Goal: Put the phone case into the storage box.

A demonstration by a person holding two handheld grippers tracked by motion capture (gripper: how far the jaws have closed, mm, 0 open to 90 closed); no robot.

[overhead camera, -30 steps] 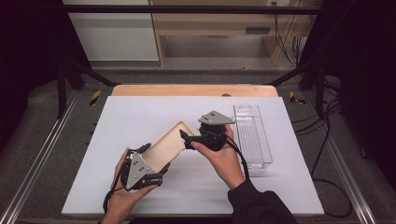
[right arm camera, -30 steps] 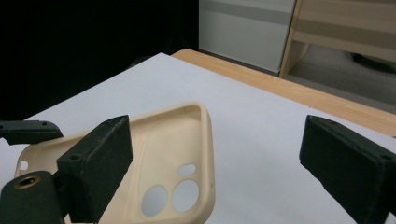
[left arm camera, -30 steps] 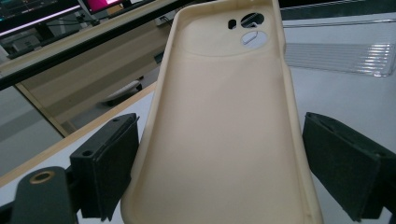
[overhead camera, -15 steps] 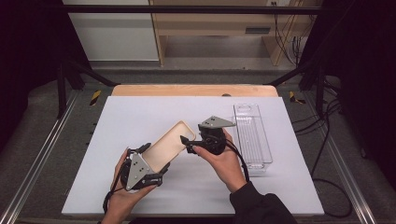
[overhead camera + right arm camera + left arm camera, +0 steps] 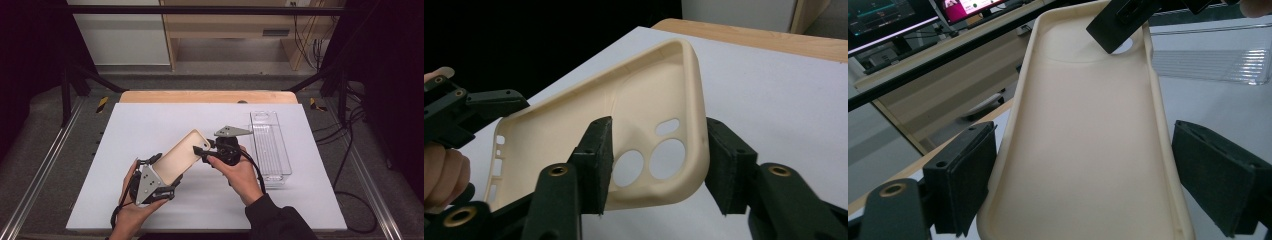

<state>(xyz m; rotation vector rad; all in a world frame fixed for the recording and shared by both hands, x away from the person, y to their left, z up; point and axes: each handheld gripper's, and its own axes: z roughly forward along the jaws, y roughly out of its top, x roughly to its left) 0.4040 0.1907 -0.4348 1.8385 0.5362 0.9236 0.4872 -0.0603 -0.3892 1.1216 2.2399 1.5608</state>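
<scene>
A cream phone case [image 5: 182, 155] is held tilted above the white table top [image 5: 150, 120], inner side up. My left gripper [image 5: 164, 171] is shut across its width near the lower end, and the pads [image 5: 968, 180] press on both long edges of the case [image 5: 1088, 150]. My right gripper [image 5: 202, 154] has just been closing on the camera-hole end. In the right gripper view one pad [image 5: 599, 160] lies on the inside of the case [image 5: 574, 120], the other against the outer side wall, and that corner looks bent between them.
A clear plastic bin [image 5: 270, 145] lies lengthwise on the table to the right of my right hand; it also shows in the left gripper view [image 5: 1208, 55]. A wooden strip [image 5: 207, 96] runs along the table's far edge. Metal rails flank the table.
My right gripper's jaws have closed in on the camera end of the phone case. The left gripper and the case have stayed where they were.
</scene>
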